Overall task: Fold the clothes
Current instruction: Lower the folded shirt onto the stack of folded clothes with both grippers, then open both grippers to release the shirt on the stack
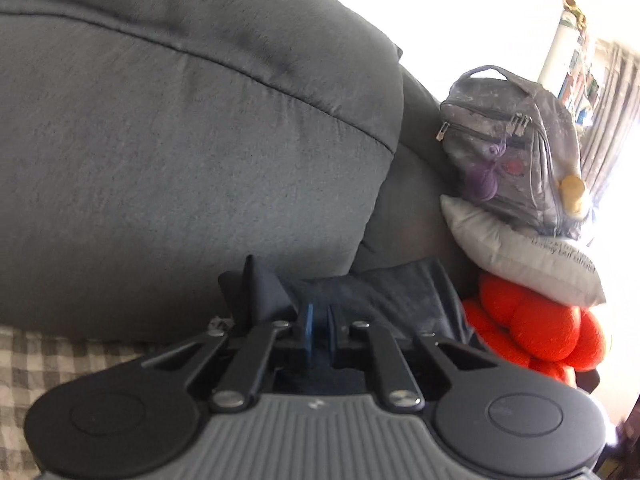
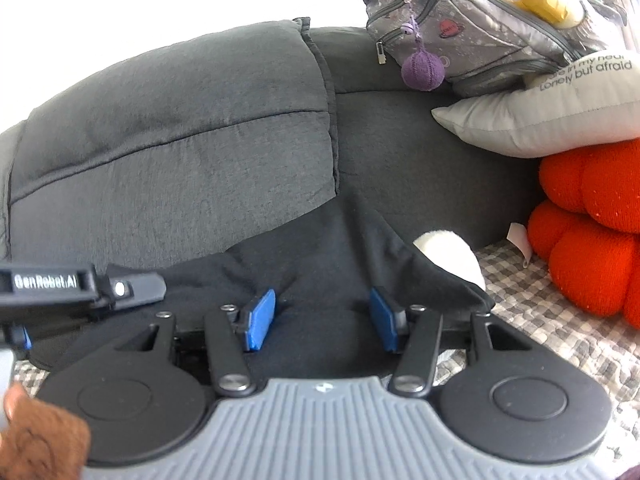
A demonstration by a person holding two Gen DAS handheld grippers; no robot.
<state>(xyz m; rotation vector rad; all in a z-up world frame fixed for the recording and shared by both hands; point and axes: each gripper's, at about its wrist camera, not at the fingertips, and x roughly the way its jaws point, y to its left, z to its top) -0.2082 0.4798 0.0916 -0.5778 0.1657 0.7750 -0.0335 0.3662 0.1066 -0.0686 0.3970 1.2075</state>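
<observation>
pinching a fold of dark garment (image 1: 384, 288) in left gripper (image 1: 319, 322): blue pads nearly together, jaws narrow, cloth bunched up between and ahead of them. garment spread on checked sofa cover (image 1: 48, 364), up against grey back cushion (image 1: 180, 140) of sofa.

right gripper (image 2: 324, 318) low over same dark garment (image 2: 320, 256), jaws wide, blue pads (image 2: 260, 320) well apart, nothing between them but flat cloth underneath. cannot tell whether pads touch fabric.

left gripper body (image 2: 76, 284) visible at left edge of right wrist view, just beside right gripper, over garment's left part.

white round object (image 2: 452, 256) partly covered by garment's right edge. orange knotted cushion (image 2: 592, 232) on checked cover at right; grey printed pillow (image 2: 540, 120) resting on top of it; grey backpack (image 2: 480, 20) on pillow, purple knitted ball charm (image 2: 424, 70) hanging from zip.
</observation>
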